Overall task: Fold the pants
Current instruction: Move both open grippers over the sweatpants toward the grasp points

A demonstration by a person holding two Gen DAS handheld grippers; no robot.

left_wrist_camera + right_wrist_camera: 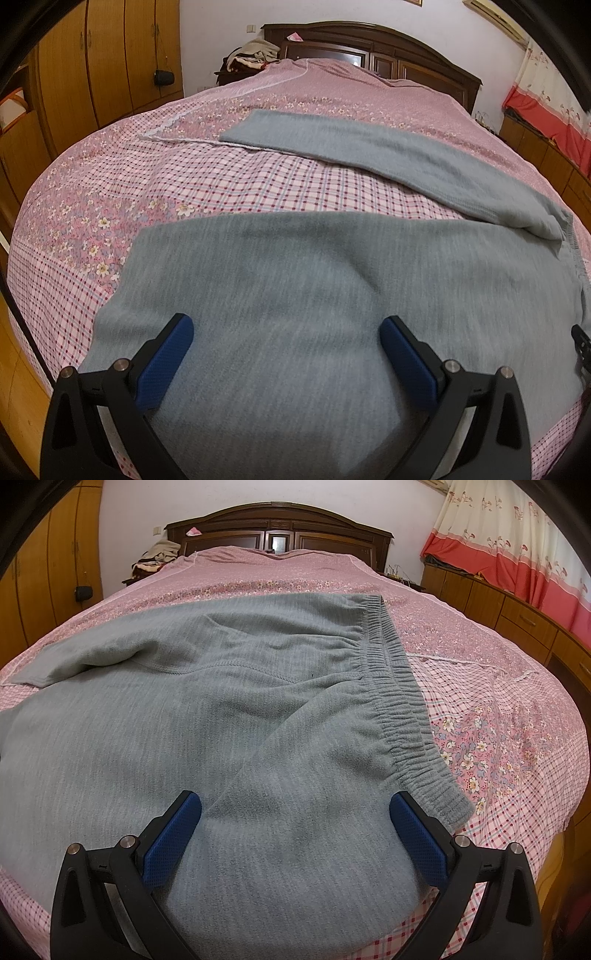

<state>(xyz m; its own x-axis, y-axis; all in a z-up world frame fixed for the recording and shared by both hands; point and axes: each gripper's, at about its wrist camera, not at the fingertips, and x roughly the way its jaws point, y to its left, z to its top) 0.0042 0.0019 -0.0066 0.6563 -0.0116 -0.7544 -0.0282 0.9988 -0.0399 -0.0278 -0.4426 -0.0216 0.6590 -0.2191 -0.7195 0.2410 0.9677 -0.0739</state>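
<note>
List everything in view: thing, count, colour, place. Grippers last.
pants: one, grey, spread flat on the bed, legs apart, elastic waistband toward the right
bedspread: one, pink floral and check, covers the bed
headboard: one, dark wood, far end of the bed
wardrobe: one, orange-brown wood, left wall
curtain: one, cream over red, right wall
low cabinets: a row, brown wood, under the curtain
clothes pile: one, mixed colours, left of the headboard
left gripper: black with blue pads, open above a pant leg
right gripper: same, open near the waistband
</note>
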